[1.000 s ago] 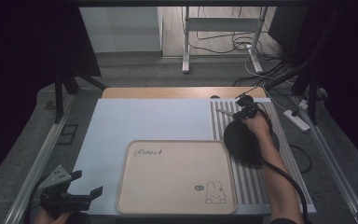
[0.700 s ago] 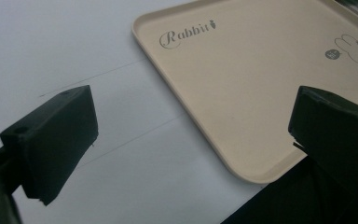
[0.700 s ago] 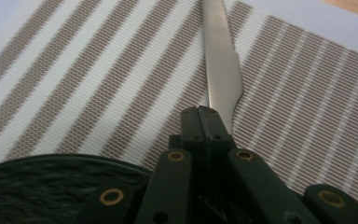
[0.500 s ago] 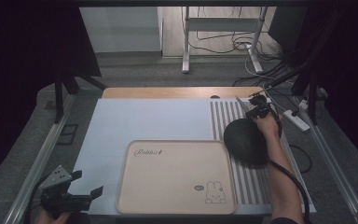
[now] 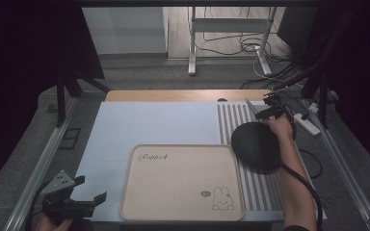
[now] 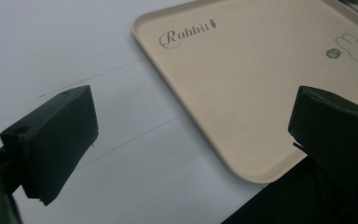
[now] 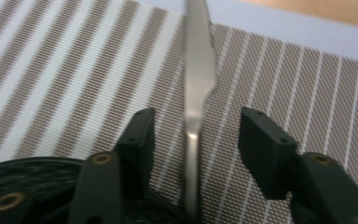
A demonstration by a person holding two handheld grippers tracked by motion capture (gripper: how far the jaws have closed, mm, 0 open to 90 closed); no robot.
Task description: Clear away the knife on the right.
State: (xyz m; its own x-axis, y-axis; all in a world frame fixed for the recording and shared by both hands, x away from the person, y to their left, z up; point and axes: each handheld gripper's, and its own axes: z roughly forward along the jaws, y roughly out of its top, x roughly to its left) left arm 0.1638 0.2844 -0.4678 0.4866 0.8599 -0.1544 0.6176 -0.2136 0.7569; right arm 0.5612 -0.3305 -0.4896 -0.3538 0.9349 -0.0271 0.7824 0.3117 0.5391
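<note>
We see a table [image 5: 139, 130] covered by a smooth pale blue-white sheet, with a strip of bare light wood showing along its far edge. On its right part lies a woven placemat [image 5: 231, 120] with brown and white stripes running away from us; in the right gripper view its mesh-like weave [image 7: 65, 84] is plain to see. Near the front edge sits a flat beige tray [image 5: 183, 185] with rounded corners and a low raised rim, smooth and matte, printed with the word "Rabbit" and a small rabbit drawing; the left gripper view shows its near corner [image 6: 256, 172] close to the table's edge. A round black dish [image 5: 256, 144] with a rough, dark surface rests on the placemat, just beside the tray's far right corner.

A slim metal knife [image 7: 198, 79] with a dull silver shine lies on the placemat, its long axis running away from the right gripper, the blade pointing toward the far side of the table and the handle end coming back toward the dish.

The right gripper [image 5: 272, 109] stands partly spread, one jaw on either side of the knife's narrow neck with a gap on each side, so it grips nothing. The left gripper [image 5: 84, 199] hovers at the table's front left corner with its jaws spread wide and empty.
</note>
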